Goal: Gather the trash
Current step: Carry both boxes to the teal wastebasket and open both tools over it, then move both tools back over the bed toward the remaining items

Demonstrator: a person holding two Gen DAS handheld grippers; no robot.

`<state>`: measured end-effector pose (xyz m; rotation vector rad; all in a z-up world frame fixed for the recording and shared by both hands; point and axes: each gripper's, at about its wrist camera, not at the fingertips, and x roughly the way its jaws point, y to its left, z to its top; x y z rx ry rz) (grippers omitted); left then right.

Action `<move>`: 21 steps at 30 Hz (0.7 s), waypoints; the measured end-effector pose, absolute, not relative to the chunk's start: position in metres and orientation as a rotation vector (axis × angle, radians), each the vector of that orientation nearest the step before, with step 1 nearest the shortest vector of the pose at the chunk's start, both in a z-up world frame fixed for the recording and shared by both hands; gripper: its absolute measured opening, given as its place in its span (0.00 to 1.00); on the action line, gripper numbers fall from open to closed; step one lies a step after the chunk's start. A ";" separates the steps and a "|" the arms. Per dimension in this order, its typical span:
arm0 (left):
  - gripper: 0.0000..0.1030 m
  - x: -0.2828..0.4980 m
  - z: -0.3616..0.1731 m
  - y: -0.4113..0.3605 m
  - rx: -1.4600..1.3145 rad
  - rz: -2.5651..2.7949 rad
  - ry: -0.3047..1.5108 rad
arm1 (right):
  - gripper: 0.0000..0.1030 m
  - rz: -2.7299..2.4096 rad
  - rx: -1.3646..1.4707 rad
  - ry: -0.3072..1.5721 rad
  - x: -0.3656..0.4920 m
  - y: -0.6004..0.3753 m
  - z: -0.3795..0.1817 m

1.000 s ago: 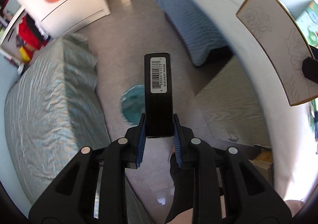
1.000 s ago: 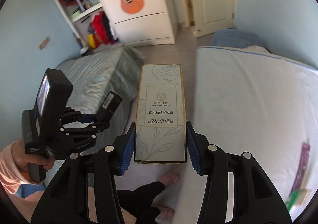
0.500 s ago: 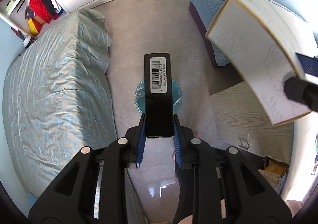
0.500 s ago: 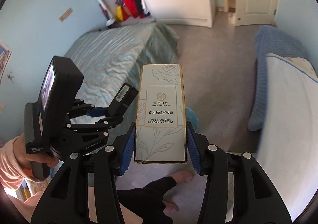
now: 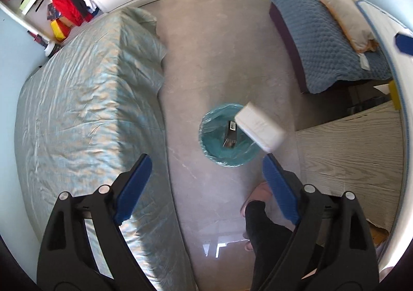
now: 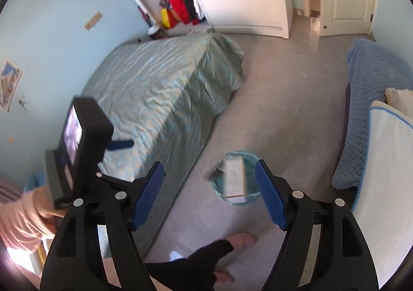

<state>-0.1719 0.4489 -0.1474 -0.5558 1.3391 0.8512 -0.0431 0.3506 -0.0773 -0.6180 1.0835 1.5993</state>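
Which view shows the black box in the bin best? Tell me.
Left wrist view: the black box lies inside the bin, barcode visible. In the right wrist view the falling white box hides nearly all of it.

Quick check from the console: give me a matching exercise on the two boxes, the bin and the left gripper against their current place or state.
Things:
1. black box
2. white perfume box
3. trash bin
4. left gripper

States:
A. open, holding nothing
B. standing on the floor between the beds
C. lying inside the bin
D. in the air above the bin, blurred

Pairs: 1-C, 2-D, 3-B, 4-A
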 end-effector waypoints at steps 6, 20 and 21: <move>0.82 -0.167 -0.151 0.445 -0.551 0.846 1.351 | 0.71 1.576 -0.622 1.087 -0.030 0.356 -0.079; 0.86 -0.136 -0.123 0.428 -0.443 0.748 1.315 | 0.75 1.455 -0.510 1.097 0.007 0.310 -0.076; 0.86 -0.132 -0.118 0.425 -0.436 0.732 1.306 | 0.75 1.436 -0.495 1.098 0.010 0.303 -0.075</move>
